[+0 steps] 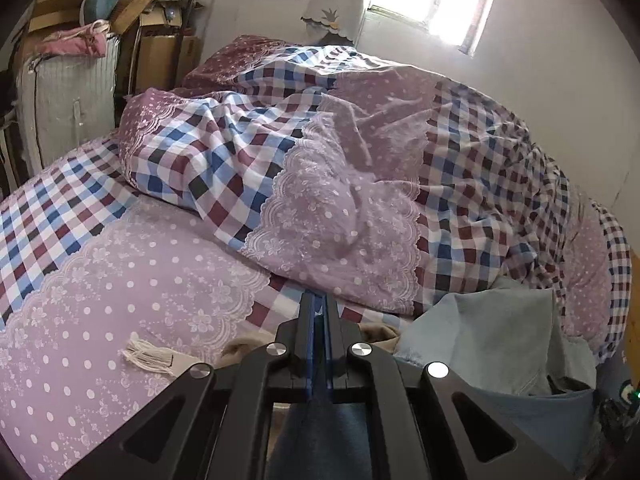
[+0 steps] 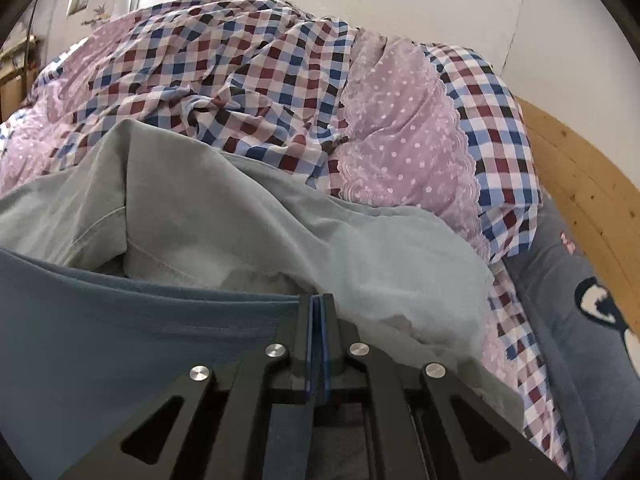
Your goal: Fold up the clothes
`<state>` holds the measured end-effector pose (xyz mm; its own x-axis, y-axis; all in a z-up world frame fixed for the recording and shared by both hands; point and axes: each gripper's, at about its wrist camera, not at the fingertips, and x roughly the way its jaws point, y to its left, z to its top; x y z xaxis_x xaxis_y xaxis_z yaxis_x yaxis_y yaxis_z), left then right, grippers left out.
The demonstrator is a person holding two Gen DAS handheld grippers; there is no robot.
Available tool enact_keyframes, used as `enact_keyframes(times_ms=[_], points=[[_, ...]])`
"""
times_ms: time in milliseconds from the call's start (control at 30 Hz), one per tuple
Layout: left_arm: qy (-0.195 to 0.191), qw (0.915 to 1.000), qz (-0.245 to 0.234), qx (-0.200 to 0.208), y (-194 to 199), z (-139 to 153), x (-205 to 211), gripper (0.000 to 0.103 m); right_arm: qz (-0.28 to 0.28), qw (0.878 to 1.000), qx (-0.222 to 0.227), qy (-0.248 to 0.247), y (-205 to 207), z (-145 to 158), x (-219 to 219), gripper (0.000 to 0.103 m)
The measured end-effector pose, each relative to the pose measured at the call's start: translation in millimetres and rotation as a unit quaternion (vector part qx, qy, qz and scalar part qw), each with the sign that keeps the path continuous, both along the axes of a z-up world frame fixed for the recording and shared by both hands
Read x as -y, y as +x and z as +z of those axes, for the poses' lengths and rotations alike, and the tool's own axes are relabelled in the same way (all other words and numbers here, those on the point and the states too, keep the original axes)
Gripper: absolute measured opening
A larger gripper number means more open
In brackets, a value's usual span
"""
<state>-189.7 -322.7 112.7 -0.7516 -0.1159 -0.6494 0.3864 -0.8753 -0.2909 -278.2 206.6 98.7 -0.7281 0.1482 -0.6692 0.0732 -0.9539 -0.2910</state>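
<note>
At six o'clock in the left wrist view, the left gripper point(image 1: 318, 308) has its two black fingers pressed together, with dark blue-grey cloth running up between them, so it looks clamped on the soft blue-grey cotton garment point(image 1: 500, 332), which bunches toward four o'clock. In the right wrist view, the right gripper point(image 2: 318, 308) also has its fingers together at six o'clock, pinching an edge of the same garment point(image 2: 120, 320); a taut darker panel stretches toward nine o'clock, and a paler, crumpled part point(image 2: 280, 220) heaps toward twelve.

Just beyond the left fingers, a beige cloth with a white fringe point(image 1: 148, 354) lies at seven o'clock on the lilac polka-dot bedsheet point(image 1: 140, 280). Farther out, the rumpled checked and lilac quilt point(image 1: 320, 160) fills the middle, with stacked cardboard boxes point(image 1: 160, 52) at eleven o'clock.

The garment seems held up by two edges. To fold well, I judge both grips should stay level and taut, drawing the cloth clear of the quilt so the crumpled part hangs flat before laying down.
</note>
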Motion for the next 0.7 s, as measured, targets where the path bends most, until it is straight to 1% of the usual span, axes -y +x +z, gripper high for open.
enact_keyframes(times_ms=[100,167,300,433,500,533,567,600,633,667,700], points=[[-0.003,0.9999,0.008,0.011,-4.3,-0.6,-0.1,0.002,0.001,1.000,0.006,0.018,-8.3,-5.4,7.3,0.001],[-0.002,0.9999,0.008,0.006,-5.2,1.8,-1.1,0.002,-0.001,1.000,0.004,0.026,-11.2,-6.1,9.9,0.001],[-0.030,0.9994,-0.002,0.015,-9.2,-0.3,-8.8,0.002,-0.010,0.999,0.028,0.030,-14.7,-19.2,10.0,0.001],[-0.011,0.9986,-0.020,0.047,-8.9,-8.1,0.9,0.005,-0.018,0.998,0.051,0.035,-18.3,-32.3,10.1,0.003],[0.000,0.9974,-0.032,0.064,-8.5,-11.6,6.3,0.005,-0.010,0.998,0.054,0.032,-15.3,-30.2,9.4,0.005],[0.006,0.9966,-0.038,0.073,-8.4,-13.4,9.0,0.008,-0.003,0.998,0.053,0.028,-12.3,-26.5,8.9,0.013],[0.013,0.9963,-0.043,0.073,-4.8,-12.0,12.0,0.013,0.004,0.999,0.049,0.022,-8.2,-21.5,7.5,0.029],[0.023,0.9973,-0.045,0.053,6.3,-4.1,16.3,0.029,0.007,0.999,0.038,0.008,-0.6,-12.4,3.4,0.039],[0.037,0.9979,-0.045,0.029,18.5,4.2,21.9,0.049,0.010,1.000,0.027,-0.006,7.2,-3.3,-0.9,0.050],[0.051,0.9977,-0.044,0.001,33.6,14.1,28.6,0.058,0.012,1.000,0.016,-0.019,16.5,5.8,-6.0,0.059],[0.068,0.9964,-0.043,-0.027,52.5,25.3,36.8,0.067,0.011,0.999,0.007,-0.031,27.5,13.8,-11.9,0.062]])
